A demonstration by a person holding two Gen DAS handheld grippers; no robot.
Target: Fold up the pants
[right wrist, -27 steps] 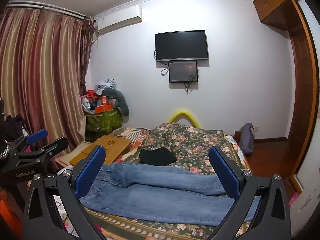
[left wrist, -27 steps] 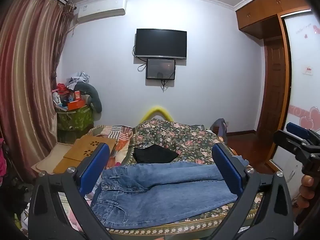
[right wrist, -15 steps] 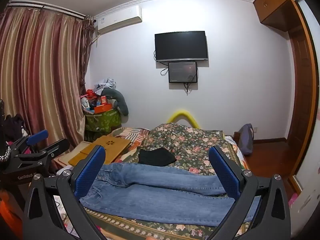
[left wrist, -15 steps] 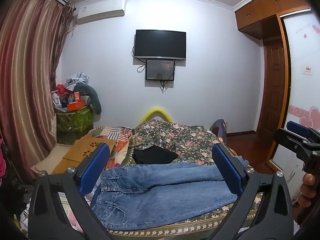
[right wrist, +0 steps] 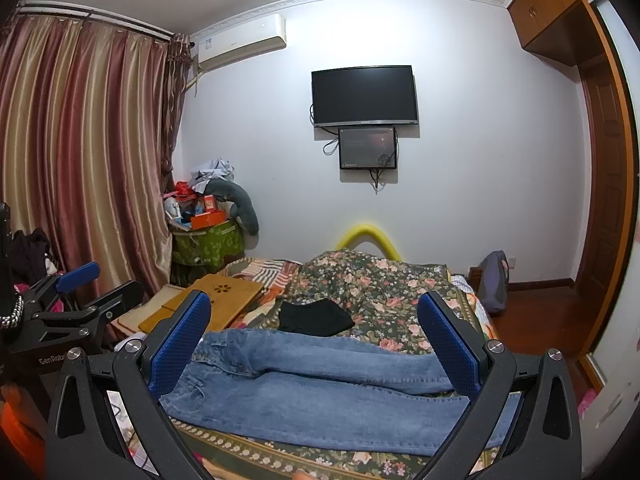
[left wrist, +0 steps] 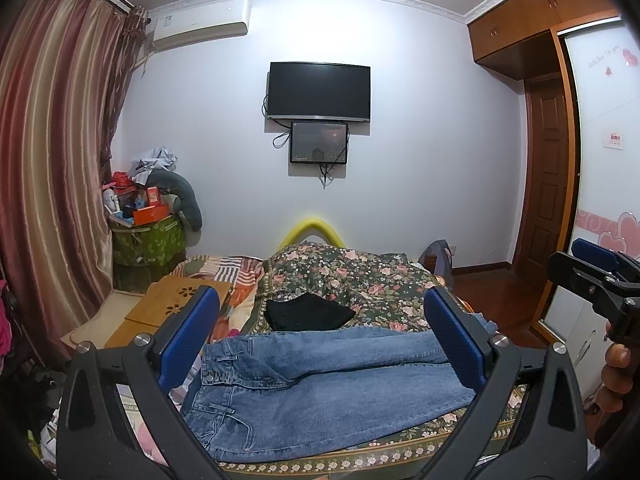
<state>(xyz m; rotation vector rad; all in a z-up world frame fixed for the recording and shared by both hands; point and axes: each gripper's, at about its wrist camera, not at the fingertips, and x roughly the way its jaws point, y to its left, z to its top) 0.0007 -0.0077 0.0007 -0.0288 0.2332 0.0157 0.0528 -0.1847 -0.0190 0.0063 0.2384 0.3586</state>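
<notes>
Pants: blue denim jeans point(left wrist: 320, 384) lie flat across my floral-covered bed point(left wrist: 360, 276), waistband left, beside a black cloth point(left wrist: 308, 312)
Left gripper point(left wrist: 320, 344): my blue-padded fingers spread wide, holding nothing
Right gripper point(right wrist: 316, 346): likewise wide apart, empty

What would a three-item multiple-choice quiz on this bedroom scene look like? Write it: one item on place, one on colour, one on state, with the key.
1. Where do the jeans lie?
A. spread on the bed
B. on the floor
C. in the wardrobe

2. What colour is the small garment beyond the jeans?
A. white
B. black
C. red

3. How do the left gripper and right gripper stand?
A. both shut on denim
B. one open, one shut
C. both open, holding nothing

Key: 1 A, denim lies flat across the floral cover; 2 B, it is a dark black patch; 3 C, blue pads stand wide apart.
</notes>
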